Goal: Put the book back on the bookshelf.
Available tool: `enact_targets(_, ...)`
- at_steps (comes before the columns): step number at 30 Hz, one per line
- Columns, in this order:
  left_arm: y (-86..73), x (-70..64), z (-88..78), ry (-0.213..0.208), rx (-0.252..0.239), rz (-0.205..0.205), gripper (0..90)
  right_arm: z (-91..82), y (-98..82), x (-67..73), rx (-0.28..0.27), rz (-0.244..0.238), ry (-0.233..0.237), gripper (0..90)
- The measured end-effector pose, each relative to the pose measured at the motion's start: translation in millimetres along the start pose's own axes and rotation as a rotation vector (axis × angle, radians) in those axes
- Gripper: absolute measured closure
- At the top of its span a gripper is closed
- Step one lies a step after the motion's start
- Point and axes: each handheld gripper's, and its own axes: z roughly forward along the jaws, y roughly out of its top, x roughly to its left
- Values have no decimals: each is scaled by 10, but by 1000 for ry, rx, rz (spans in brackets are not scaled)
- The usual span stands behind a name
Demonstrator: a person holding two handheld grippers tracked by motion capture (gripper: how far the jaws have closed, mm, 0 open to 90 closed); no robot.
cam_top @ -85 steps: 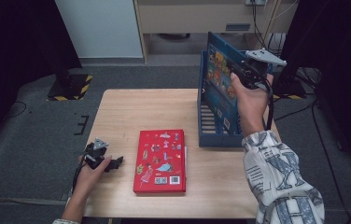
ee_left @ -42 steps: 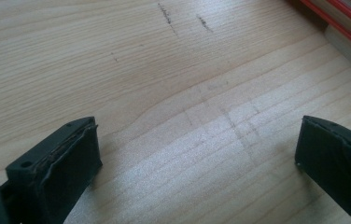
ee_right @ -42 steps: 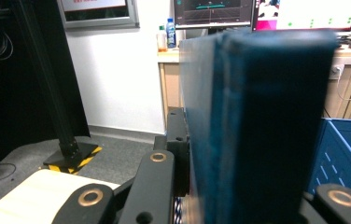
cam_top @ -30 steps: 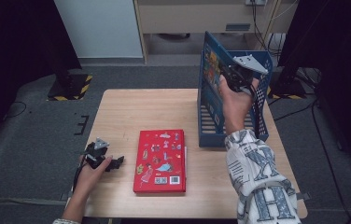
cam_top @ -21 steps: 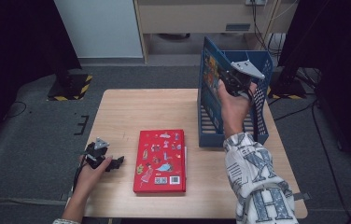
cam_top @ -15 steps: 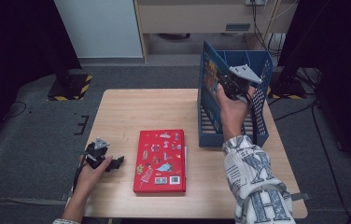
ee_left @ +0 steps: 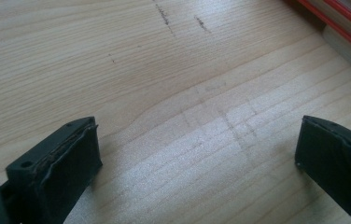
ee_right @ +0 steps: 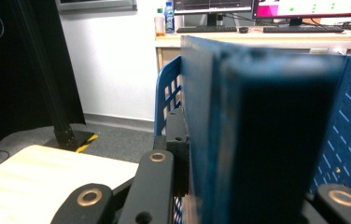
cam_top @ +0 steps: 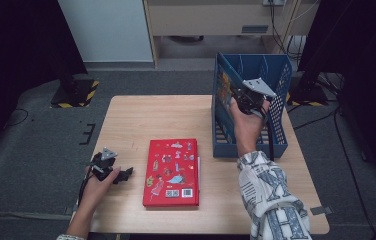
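Note:
A red picture book (cam_top: pixel 171 172) lies flat on the wooden table (cam_top: pixel 141 120), and its page edges (ee_left: pixel 346 32) cross the top right corner of the left gripper view. Just left of it my left gripper (cam_top: pixel 121 175) rests on the table, open (ee_left: pixel 197 158), with bare wood between its jaws. My right gripper (cam_top: pixel 243 100) is shut on a blue book (cam_top: pixel 223 87) held upright inside the blue mesh file rack (cam_top: pixel 276 100). In the right gripper view the book's dark spine (ee_right: pixel 267 140) stands between the jaws of my right gripper (ee_right: pixel 257 186), beside the rack's wall (ee_right: pixel 166 93).
The rack stands at the table's far right corner. Beyond the table are grey floor, a pale cabinet (cam_top: pixel 106 30) and a black stand with a yellow-striped foot (cam_top: pixel 73 92). A desk with monitors (ee_right: pixel 257 7) lies behind the rack.
My right hand has sunk with the blue book, which now sits lower in the rack. The left hand and the red book have not moved.

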Motion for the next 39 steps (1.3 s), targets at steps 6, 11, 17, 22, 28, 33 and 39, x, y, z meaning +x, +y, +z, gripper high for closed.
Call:
enact_targets(6, 0, -1, 0, 0, 0, 0, 0, -84, -17, 57, 52, -15, -7, 805)
enact_targets(11, 0, -2, 0, 0, 0, 0, 0, -112, -57, 61, 73, -22, -1, 798)
enact_targets(17, 0, -1, 0, 0, 0, 0, 0, -142, -8, 109, 76, -39, 26, 745)
enact_targets(22, 0, -2, 0, 0, 0, 0, 0, -176, 64, 132, 81, -45, 36, 678)
enact_targets(28, 0, -1, -1, 0, 0, 0, 0, -200, 139, 137, 86, -53, 37, 630)
enact_targets(33, 0, -2, 0, 0, 0, 0, 0, -220, 221, 130, 85, -68, 34, 631)
enact_targets(39, -1, -5, 2, 0, -4, -5, 0, -209, 288, 127, 102, -78, 44, 649)
